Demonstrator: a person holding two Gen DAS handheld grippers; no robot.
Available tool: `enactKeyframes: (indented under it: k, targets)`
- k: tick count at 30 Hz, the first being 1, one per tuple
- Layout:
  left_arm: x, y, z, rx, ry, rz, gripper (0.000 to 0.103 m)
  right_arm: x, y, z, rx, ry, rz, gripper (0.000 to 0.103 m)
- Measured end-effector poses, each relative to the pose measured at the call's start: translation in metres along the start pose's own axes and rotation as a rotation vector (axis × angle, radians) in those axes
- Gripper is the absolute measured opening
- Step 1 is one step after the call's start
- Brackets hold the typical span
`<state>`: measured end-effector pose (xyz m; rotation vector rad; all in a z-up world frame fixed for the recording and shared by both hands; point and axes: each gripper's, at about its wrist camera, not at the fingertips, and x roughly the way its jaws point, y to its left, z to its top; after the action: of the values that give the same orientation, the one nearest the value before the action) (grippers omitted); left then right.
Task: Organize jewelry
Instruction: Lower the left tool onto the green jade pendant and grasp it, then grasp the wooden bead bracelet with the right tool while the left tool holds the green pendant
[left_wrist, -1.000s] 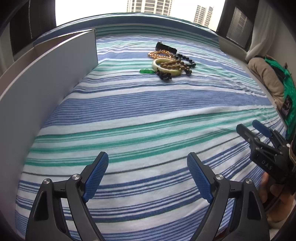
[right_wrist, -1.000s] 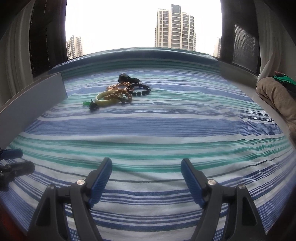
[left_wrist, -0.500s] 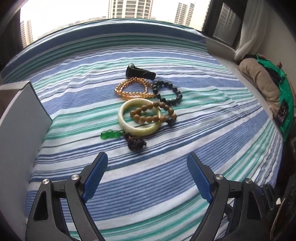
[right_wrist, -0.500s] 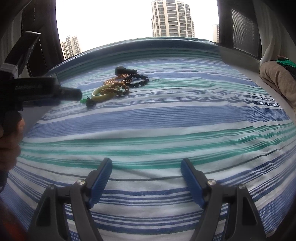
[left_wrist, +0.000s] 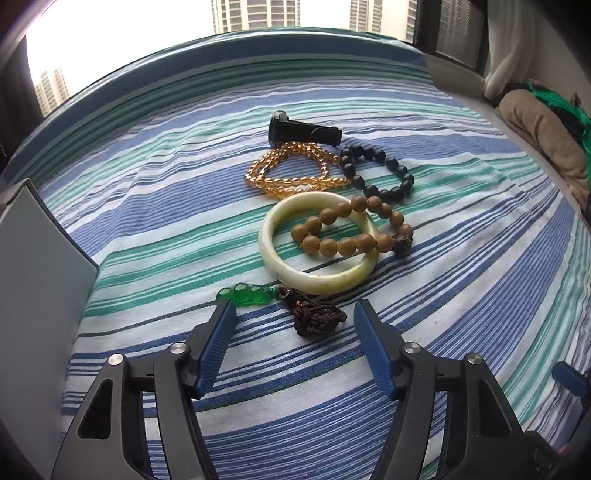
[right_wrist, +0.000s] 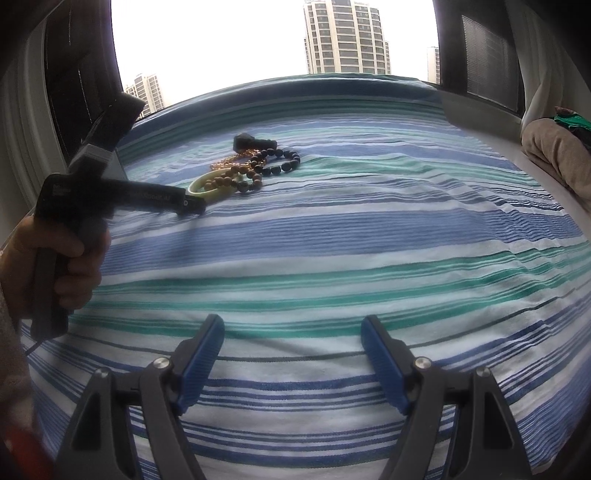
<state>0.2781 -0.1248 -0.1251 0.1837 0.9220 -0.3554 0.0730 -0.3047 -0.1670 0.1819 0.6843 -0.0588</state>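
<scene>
A pile of jewelry lies on the striped bedsheet (left_wrist: 461, 295): a pale jade bangle (left_wrist: 321, 285), a brown wooden bead bracelet (left_wrist: 347, 246) across it, an amber bead string (left_wrist: 291, 182), a black bead bracelet (left_wrist: 384, 192) and a black watch-like piece (left_wrist: 303, 133). Nearest me is a green pendant (left_wrist: 245, 294) on a dark knotted cord (left_wrist: 317, 319). My left gripper (left_wrist: 295, 314) hovers at the cord knot. Its jaws are closing with the knot between the tips, and the pads are not touching it. My right gripper (right_wrist: 292, 328) stands open over bare sheet, well short of the pile (right_wrist: 236, 173).
A grey-white panel (left_wrist: 40, 258) stands at the left edge of the bed. Brown and green clothing (left_wrist: 543, 133) is heaped at the right. A hand (right_wrist: 66, 258) holds the left gripper's handle in the right wrist view. A window runs behind the bed.
My left gripper has travelled up to the jewelry pile, and its jaws have narrowed around the cord knot. The right gripper has stayed where it was.
</scene>
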Motion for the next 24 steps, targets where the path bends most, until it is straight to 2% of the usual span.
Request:
enactKeyframes:
  k: [1, 3, 8, 15, 16, 18, 21, 22, 24]
  targets:
    - [-0.001, 0.001, 0.0, -0.013, 0.0, -0.008, 0.05, 0.0, 0.0, 0.0, 0.001, 0.0, 0.0, 0.078]
    - [-0.005, 0.003, -0.001, -0.035, -0.002, -0.022, 0.019, 0.0, 0.0, 0.0, 0.0, 0.0, -0.001, 0.078]
    - [-0.022, 0.013, -0.019, -0.092, 0.006, -0.059, 0.016, 0.0, 0.0, 0.0, 0.003, 0.001, 0.002, 0.078]
    - [-0.065, 0.034, -0.076, -0.16, 0.05, -0.085, 0.015, 0.0, -0.003, 0.0, 0.005, 0.006, 0.026, 0.081]
    - [-0.07, 0.037, -0.084, -0.175, 0.055, -0.089, 0.015, 0.0, -0.003, 0.001, 0.003, 0.015, 0.04, 0.084]
    - [-0.08, 0.043, -0.098, -0.197, 0.059, -0.09, 0.015, 0.002, -0.001, 0.007, -0.011, 0.078, 0.05, 0.085]
    - [-0.089, 0.048, -0.111, -0.221, 0.055, -0.095, 0.015, 0.003, -0.001, 0.032, 0.055, 0.157, 0.241, 0.085]
    - [-0.089, 0.049, -0.113, -0.23, 0.054, -0.102, 0.015, 0.001, 0.002, 0.046, 0.054, 0.152, 0.274, 0.085]
    - [-0.091, 0.05, -0.117, -0.24, 0.045, -0.108, 0.015, 0.005, 0.011, 0.079, -0.014, 0.133, 0.277, 0.085]
